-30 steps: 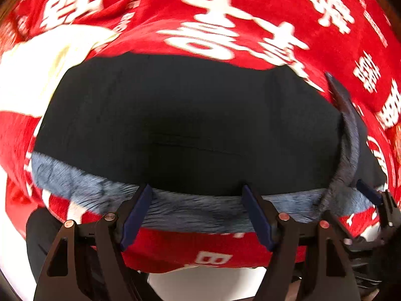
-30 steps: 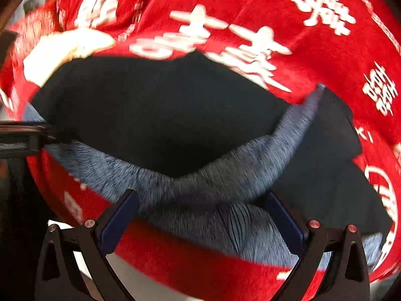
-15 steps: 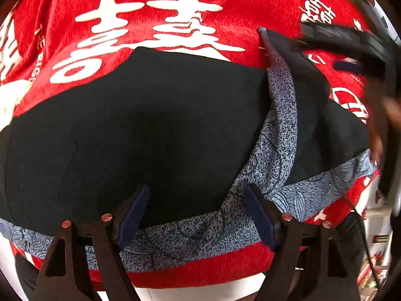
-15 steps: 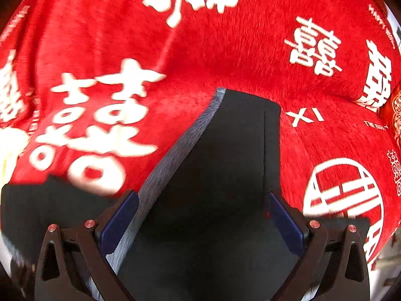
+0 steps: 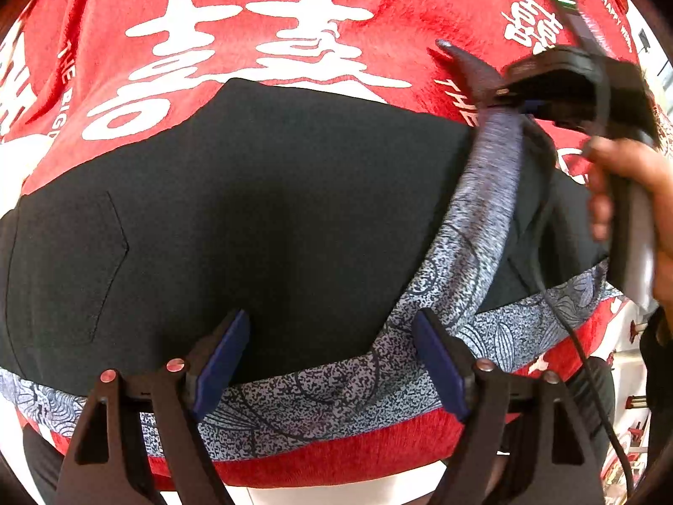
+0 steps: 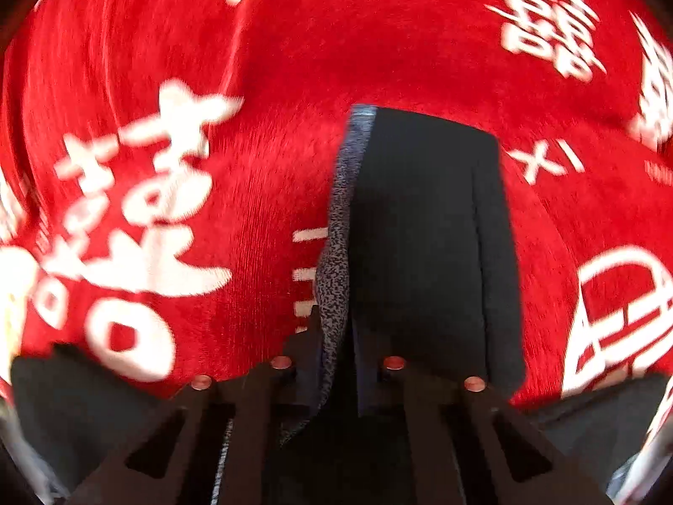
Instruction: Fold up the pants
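Black pants (image 5: 269,219) with a grey patterned waistband (image 5: 336,391) lie on a red cloth with white characters (image 5: 260,42). My left gripper (image 5: 332,366) is open, with the near waistband between its fingers. My right gripper (image 6: 336,362) is shut on the pants, pinching the waistband edge (image 6: 336,227) and black fabric (image 6: 425,227), and holds that part raised. It also shows in the left wrist view (image 5: 513,103) at the upper right, clamped on the lifted grey band, with a hand behind it.
The red cloth (image 6: 294,42) covers the whole surface around the pants. Its near edge (image 5: 336,463) drops off just below the waistband. A black cable (image 5: 580,336) hangs from the right gripper across the pants' right side.
My right gripper has shut on the waistband and black fabric and lifted it. My left gripper stays open at the near waistband, shifted slightly.
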Demonstrator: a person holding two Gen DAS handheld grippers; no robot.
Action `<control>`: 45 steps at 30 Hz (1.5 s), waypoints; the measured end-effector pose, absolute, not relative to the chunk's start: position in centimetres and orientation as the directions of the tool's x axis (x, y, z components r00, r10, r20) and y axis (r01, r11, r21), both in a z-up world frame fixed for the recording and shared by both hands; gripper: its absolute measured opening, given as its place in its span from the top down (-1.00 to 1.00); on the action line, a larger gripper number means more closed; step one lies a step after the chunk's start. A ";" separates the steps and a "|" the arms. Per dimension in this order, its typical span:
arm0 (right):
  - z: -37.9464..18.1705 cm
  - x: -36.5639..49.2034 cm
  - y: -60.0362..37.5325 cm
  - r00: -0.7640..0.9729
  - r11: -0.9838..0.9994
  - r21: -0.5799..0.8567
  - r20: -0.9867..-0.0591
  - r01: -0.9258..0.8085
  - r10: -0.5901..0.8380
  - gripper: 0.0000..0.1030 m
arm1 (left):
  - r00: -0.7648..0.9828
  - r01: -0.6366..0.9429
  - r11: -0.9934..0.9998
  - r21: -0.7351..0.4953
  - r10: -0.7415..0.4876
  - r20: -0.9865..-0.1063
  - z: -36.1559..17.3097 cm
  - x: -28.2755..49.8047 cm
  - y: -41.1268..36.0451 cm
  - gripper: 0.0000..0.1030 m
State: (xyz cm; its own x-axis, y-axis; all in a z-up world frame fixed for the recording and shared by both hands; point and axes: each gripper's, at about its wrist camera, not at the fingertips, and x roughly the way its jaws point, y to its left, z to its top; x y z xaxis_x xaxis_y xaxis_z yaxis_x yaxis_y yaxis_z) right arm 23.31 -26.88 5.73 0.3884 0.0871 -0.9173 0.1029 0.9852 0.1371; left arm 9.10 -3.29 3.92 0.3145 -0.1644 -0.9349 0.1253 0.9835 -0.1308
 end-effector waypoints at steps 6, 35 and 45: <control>11.5 13.7 -32.4 0.611 0.928 0.299 -0.784 0.224 0.106 0.78 | 0.299 0.142 0.977 -0.156 -0.193 -0.934 4.1 8.7 -3.0 -0.63; 5.1 -1.5 -48.2 0.783 0.546 0.752 -0.568 0.369 0.254 -0.44 | 0.236 0.277 0.947 -0.165 -0.234 -0.943 4.5 7.1 -8.9 -0.63; 2.5 0.4 -52.6 0.723 0.561 0.696 -0.651 0.448 0.230 -0.38 | 0.239 0.275 0.951 -0.141 -0.209 -0.948 4.4 7.3 -10.0 -0.63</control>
